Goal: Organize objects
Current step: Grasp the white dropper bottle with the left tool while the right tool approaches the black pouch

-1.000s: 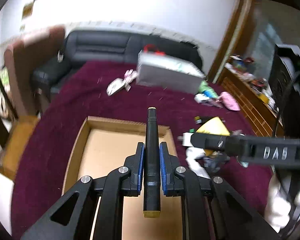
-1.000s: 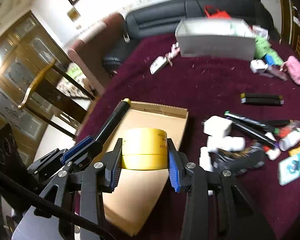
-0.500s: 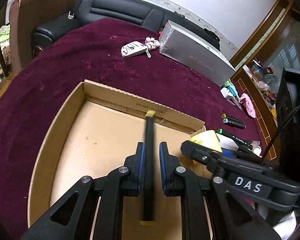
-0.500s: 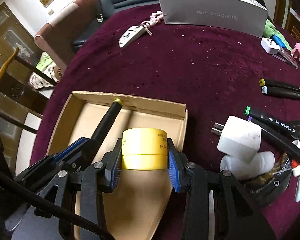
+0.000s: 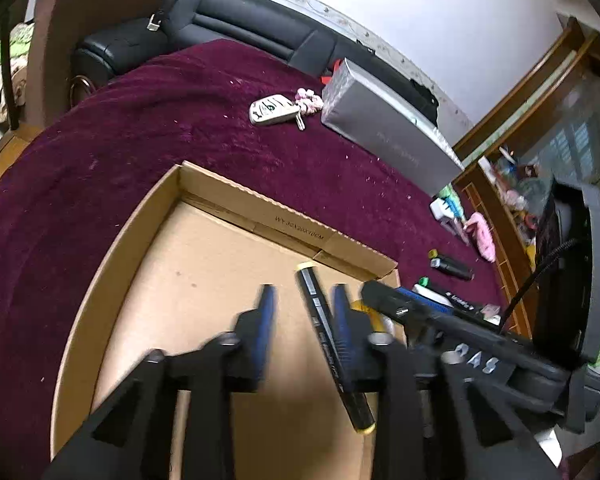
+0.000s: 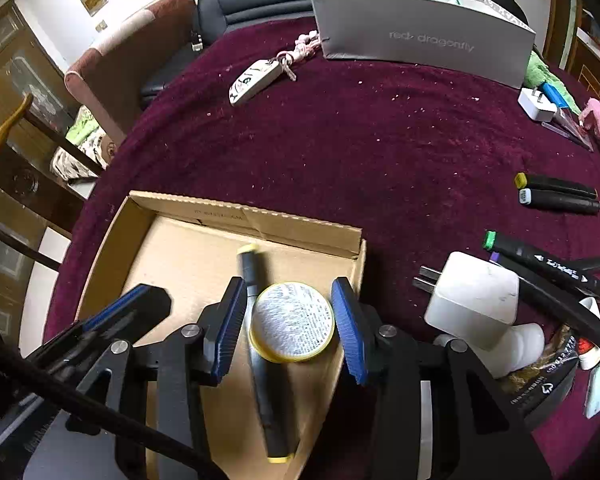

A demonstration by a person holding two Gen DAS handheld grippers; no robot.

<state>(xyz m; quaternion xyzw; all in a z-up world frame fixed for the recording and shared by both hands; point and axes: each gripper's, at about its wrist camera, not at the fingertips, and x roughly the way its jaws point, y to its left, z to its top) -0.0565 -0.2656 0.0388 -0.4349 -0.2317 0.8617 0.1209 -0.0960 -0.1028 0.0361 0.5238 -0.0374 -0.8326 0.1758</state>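
Landmark: cardboard box [image 6: 112, 236], shallow, open-topped, on maroon tablecloth [image 6: 380, 152].

- Left gripper [image 5: 302, 312]: above box floor, jaws opening. Black marker w/ yellow caps [image 5: 330, 344] lies between its blue pads, near the right one; pads not pressing on it; blurred. Marker lies in the box, one yellow end toward the far wall.
- Right gripper [image 6: 288, 320]: above box's right-hand part, jaws opening. Yellow tape roll [image 6: 291, 322] sits flat on box floor between pads, printed face up; gap visible each side, so not gripped. Roll touches or overlaps the marker [image 6: 260, 344]; can't tell which.
- Outside box, right side: white plug adapter [image 6: 474, 300] just beside the box wall; green-capped marker [image 6: 548, 264] and other black pens beyond it; two black markers [image 6: 560, 194] further off, well apart from box.
- Beyond box's far wall: key fob w/ pink cord [image 6: 254, 80]; grey carton [image 6: 420, 36] lettered "red dragonfly", near the fob.
- Behind tablecloth, beyond the carton: black sofa [image 5: 236, 28].
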